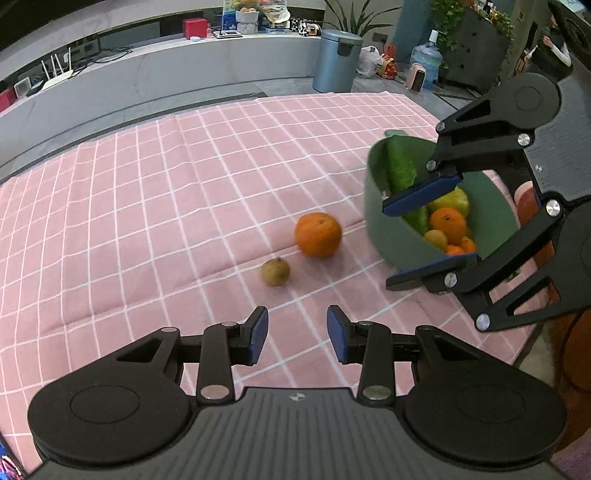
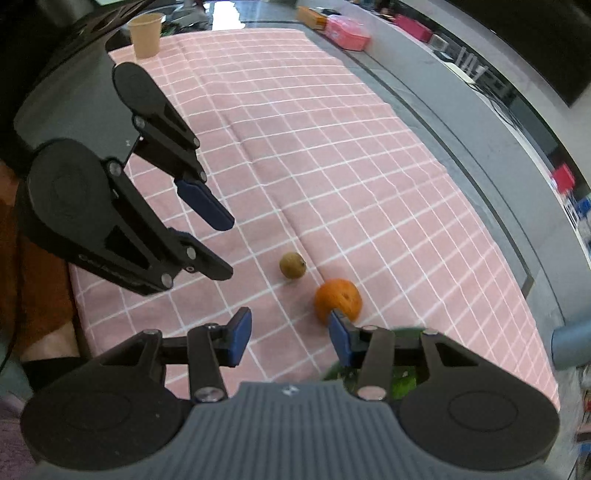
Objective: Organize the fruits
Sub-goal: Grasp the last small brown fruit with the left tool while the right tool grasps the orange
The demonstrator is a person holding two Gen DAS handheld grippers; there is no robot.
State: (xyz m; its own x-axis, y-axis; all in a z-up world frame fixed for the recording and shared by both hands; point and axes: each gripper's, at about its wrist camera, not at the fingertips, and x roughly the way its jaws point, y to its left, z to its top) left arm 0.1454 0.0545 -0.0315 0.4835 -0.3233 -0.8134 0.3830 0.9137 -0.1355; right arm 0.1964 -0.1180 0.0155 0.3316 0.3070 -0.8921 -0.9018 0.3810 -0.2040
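On the pink checked table [image 1: 184, 177]: two loose fruits, both outside the bowl.

Item 1, orange [image 1: 317, 234], count one, near the middle of the cloth.
Item 2, small brown-green fruit [image 1: 275, 272], count one, just beside the orange at its 7 o'clock, apart from it.
Item 3, green bowl [image 1: 384, 229], count one, near the table's edge at 3 o'clock of the orange. Inside: a long green vegetable, a yellow-green fruit, one larger orange-coloured fruit and at least two small ones, a small yellow fruit; the rest is hidden.
Item 4, paper cup [image 2: 145, 34], count one, at the far corner in the right wrist view.

Tools, count two. Left tool [image 1: 297, 334]: jaws parted, nothing between them, hovering short of the brown-green fruit. Right tool [image 1: 424, 236]: jaws parted, empty, over the bowl's near rim.

Step judged: gathering the strays, mostly done. Next move calls for lowering the left tool toward 12 o'clock, straddling one loose fruit, closing, then carrying it to the bowl.
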